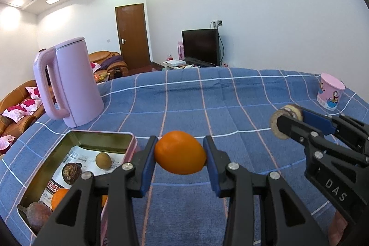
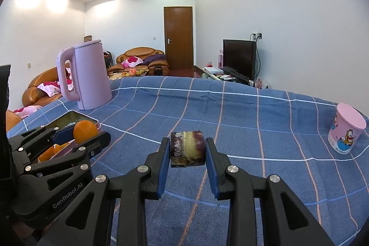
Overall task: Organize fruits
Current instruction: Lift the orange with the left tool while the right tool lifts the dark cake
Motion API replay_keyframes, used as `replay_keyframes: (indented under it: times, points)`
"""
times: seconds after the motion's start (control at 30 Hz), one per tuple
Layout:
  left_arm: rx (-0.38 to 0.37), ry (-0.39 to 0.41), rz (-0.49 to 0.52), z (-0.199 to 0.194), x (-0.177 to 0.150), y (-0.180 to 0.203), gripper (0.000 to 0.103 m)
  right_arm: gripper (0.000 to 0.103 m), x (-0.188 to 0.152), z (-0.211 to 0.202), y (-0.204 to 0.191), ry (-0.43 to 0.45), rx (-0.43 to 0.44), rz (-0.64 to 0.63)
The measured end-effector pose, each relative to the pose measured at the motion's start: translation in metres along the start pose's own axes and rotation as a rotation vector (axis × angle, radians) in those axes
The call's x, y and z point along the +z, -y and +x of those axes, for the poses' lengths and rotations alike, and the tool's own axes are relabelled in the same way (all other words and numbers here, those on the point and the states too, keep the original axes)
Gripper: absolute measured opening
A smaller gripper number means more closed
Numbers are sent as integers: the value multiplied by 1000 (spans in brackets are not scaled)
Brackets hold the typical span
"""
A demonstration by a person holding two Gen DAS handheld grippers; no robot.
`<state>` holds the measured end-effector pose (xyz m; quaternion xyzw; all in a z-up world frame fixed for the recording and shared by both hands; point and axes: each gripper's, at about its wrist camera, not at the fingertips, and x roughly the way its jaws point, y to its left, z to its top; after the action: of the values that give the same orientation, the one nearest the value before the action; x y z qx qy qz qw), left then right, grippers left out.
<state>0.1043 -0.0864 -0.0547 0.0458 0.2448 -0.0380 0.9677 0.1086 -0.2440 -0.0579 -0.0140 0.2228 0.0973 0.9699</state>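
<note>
My left gripper point(image 1: 180, 142) is shut on an orange point(image 1: 180, 153), holding it above the blue checked cloth just right of an open metal tin point(image 1: 101, 134). The tin holds a small brown fruit point(image 1: 103, 160), a dark round fruit point(image 1: 72, 173), another orange point(image 1: 58, 198) and a reddish-brown fruit point(image 1: 38, 213). My right gripper point(image 2: 188, 142) is shut on a brown-purple fruit piece point(image 2: 188, 150), also above the cloth. In the left wrist view that fruit piece point(image 1: 286, 122) shows as a round slice at the right. In the right wrist view the left gripper point(image 2: 86, 133) carries the orange point(image 2: 84, 130) over the tin's corner point(image 2: 98, 125).
A tall pink kettle point(image 1: 71, 82) stands on the cloth behind the tin. A pink cartoon cup point(image 1: 331, 91) sits near the table's far right edge. Open cloth point(image 2: 207, 112) lies between them. Sofas, a door and a television are in the room beyond.
</note>
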Motion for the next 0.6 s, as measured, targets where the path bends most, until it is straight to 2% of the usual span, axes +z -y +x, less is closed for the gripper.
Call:
replay_keyframes:
  times: [0.6]
  points:
    - [26, 62, -12, -13, -1, -2, 42, 31, -2, -12, -2, 57, -8, -9]
